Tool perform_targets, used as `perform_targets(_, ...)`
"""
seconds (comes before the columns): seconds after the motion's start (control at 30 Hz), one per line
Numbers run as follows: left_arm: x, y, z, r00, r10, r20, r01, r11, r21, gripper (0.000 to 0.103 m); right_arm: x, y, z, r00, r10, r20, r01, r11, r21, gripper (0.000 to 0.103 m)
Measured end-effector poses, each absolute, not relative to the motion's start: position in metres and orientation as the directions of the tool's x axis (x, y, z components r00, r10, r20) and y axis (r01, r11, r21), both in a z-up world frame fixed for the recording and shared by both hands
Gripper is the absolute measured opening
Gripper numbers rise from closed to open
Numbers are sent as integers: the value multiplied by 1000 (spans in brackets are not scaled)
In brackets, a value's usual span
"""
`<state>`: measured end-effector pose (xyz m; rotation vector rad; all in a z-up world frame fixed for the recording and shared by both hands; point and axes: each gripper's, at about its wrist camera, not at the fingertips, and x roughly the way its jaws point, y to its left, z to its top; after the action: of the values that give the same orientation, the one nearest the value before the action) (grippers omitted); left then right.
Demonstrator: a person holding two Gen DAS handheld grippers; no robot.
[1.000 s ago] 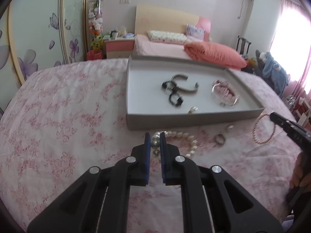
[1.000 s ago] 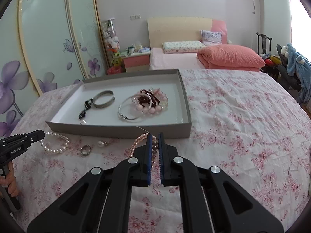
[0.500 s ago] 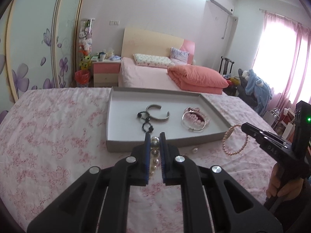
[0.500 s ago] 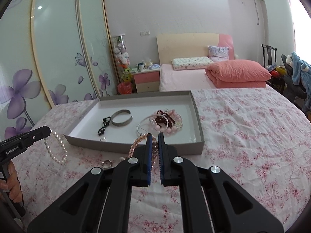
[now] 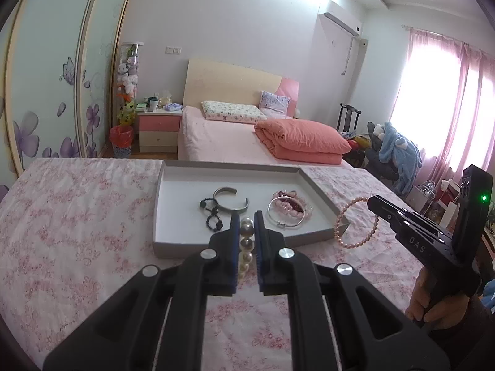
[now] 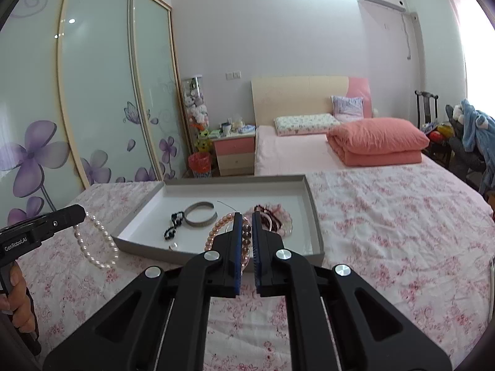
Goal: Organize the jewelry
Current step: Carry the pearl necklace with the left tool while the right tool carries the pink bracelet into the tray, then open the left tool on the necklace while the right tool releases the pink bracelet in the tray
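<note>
Left wrist view: left gripper (image 5: pixel 247 232) clamps the white pearls (image 5: pixel 246 249) and right gripper (image 5: pixel 372 201) clamps the pink beads (image 5: pixel 355 223), both lifted near the tray (image 5: pixel 235 242) front rim for depositing.

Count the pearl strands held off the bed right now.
2. White strand hangs from the left gripper; pink strand hangs from the right gripper. Both are short of the tray.

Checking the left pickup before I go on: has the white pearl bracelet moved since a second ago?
Yes. The white pearl bracelet, then lying on the bedspread beside the tray, now hangs lifted in the left gripper, off the cloth.
</note>
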<state>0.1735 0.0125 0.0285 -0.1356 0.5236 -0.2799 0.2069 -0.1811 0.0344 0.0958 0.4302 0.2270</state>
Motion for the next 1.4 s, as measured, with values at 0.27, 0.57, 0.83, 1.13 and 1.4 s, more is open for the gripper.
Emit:
perform_targets(0.27,178,7,46,845,-313,-433,251,948,-196,10,210,-178,50,907,231,-353,-201,972,118,7)
perform_targets(0.57,200,4,60,863,-301,-406,238,951,-198,10,228,-170,69,936,207,-283,-190,978,87,7)
perform_targets(0.83,230,-3,62,871,-279,-404,225,958,-177,10,253,-164,69,945,185,-270,-170,982,78,7)
perform_targets(1.13,261,-7,53,868,-262,-421,210,963,-168,10,282,-161,60,948,149,-281,-134,988,72,7)
perform_targets(1.4,288,-7,34,853,-251,-457,191,966,-173,10,316,-157,40,918,145,-369,-118,989,94,7)
